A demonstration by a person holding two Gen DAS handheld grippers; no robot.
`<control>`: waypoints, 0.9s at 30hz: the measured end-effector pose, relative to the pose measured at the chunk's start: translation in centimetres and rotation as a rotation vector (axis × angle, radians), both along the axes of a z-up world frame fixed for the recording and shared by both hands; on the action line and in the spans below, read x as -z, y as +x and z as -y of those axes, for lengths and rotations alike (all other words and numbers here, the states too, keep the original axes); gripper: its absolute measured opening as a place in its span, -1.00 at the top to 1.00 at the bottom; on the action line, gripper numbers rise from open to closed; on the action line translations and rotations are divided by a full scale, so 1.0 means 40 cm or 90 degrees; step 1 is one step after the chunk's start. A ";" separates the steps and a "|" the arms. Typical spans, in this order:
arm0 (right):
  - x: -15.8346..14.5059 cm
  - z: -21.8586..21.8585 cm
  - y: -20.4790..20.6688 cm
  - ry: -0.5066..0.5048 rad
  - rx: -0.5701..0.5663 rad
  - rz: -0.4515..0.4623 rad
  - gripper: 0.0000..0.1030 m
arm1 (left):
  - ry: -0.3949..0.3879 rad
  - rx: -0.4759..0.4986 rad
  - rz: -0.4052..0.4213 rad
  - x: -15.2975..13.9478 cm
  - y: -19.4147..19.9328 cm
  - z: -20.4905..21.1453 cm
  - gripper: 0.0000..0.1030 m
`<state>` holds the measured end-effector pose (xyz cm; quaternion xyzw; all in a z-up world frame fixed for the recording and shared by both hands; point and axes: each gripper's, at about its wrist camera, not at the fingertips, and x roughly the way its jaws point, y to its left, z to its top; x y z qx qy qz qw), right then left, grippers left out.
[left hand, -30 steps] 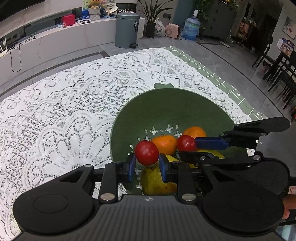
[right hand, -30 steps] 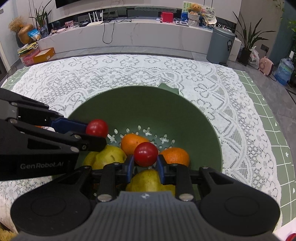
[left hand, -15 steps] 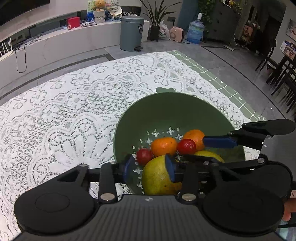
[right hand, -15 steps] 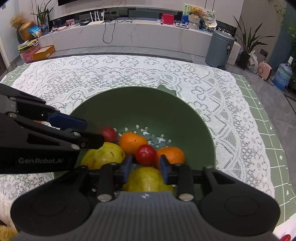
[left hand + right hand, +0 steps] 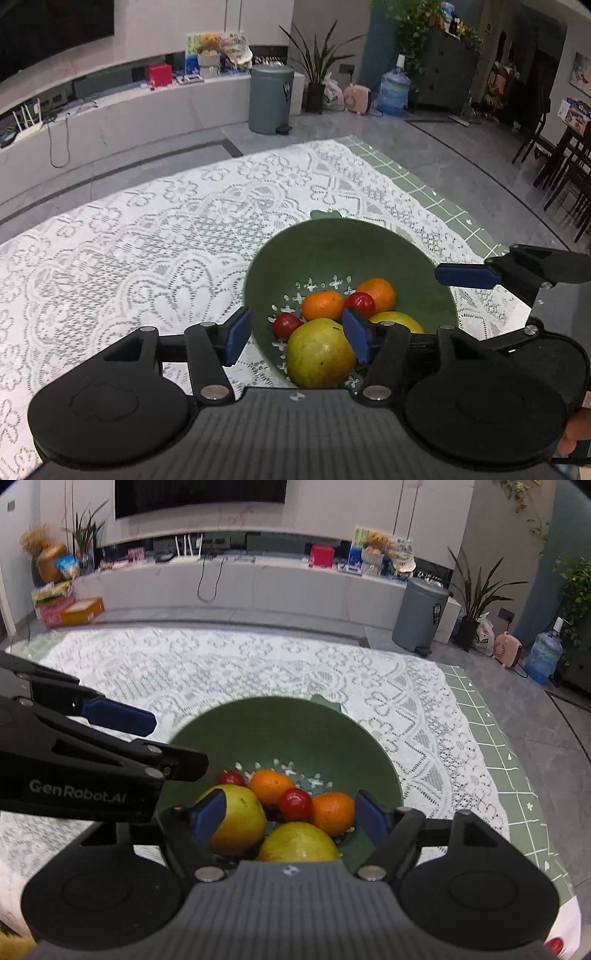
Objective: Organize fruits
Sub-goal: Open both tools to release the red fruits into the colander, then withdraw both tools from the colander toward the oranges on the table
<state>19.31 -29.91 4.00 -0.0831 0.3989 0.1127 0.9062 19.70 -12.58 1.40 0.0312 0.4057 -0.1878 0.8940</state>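
A green colander bowl (image 5: 343, 243) (image 5: 280, 723) sits on the lace tablecloth. It holds two yellow-green pears (image 5: 319, 352) (image 5: 299, 843), two oranges (image 5: 322, 305) (image 5: 330, 812) and two red cherry tomatoes (image 5: 286, 325) (image 5: 294, 803). My left gripper (image 5: 295, 338) is open and empty above the bowl's near left rim. My right gripper (image 5: 290, 816) is open and empty above the bowl's near rim. Each gripper also shows from the side in the other's view.
The white lace cloth (image 5: 147, 240) covers a green gridded mat (image 5: 491, 760) on the table. The table's edge runs at the far right. A grey bin (image 5: 270, 99) and a low cabinet stand on the floor beyond. A small red thing (image 5: 554, 946) lies at the bottom right corner.
Both grippers opened and let their cherry tomatoes fall into the bowl. Both have since drawn back and up from the bowl, with jaws wider apart.
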 end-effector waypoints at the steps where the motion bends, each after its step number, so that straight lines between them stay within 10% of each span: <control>1: -0.008 -0.002 -0.013 0.011 0.004 0.007 -0.54 | 0.000 -0.005 0.007 -0.008 -0.010 -0.005 -0.30; 27: 0.007 -0.174 -0.215 0.142 0.012 0.044 -0.62 | -0.033 -0.150 0.040 -0.022 -0.211 -0.300 -0.30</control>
